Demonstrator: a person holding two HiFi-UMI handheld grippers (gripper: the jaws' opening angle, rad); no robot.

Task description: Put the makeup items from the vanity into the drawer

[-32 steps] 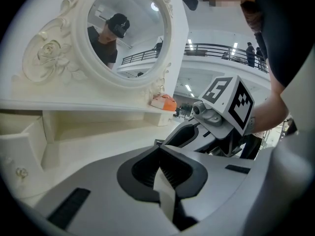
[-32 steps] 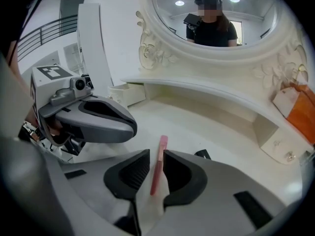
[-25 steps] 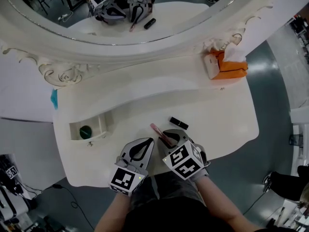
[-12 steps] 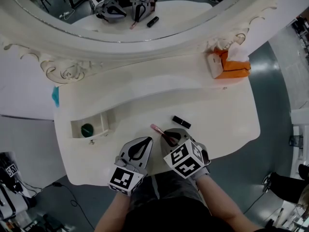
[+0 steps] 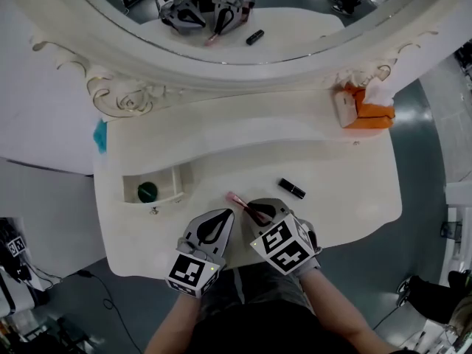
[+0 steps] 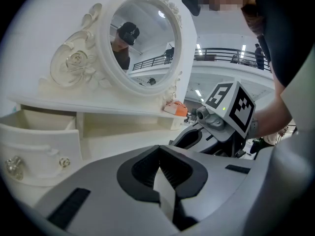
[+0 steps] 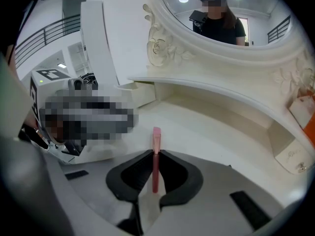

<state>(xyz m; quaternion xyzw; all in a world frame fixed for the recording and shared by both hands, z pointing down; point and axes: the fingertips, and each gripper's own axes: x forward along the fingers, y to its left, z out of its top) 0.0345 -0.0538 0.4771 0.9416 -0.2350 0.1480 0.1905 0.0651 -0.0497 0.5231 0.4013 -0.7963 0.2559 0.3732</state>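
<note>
A thin pink makeup stick (image 5: 236, 198) lies on the white vanity top (image 5: 339, 164) near its front edge. My right gripper (image 5: 253, 211) is shut on the stick (image 7: 156, 146), whose far end pokes out past the jaw tips. My left gripper (image 5: 226, 216) rests just to its left, shut and empty (image 6: 158, 149). A black lipstick tube (image 5: 292, 189) lies to the right of the right gripper. At the left an open drawer (image 5: 164, 200) holds a round green item (image 5: 147, 192).
An orange tissue box (image 5: 366, 108) stands at the back right under the oval mirror frame (image 5: 243, 68). The raised shelf (image 5: 221, 127) runs along the back. The drawer (image 6: 39, 127) with its knobs shows in the left gripper view.
The head view has shifted, so the vanity sits further right and lower in the picture. Both grippers and the pink stick keep their places on the vanity.
</note>
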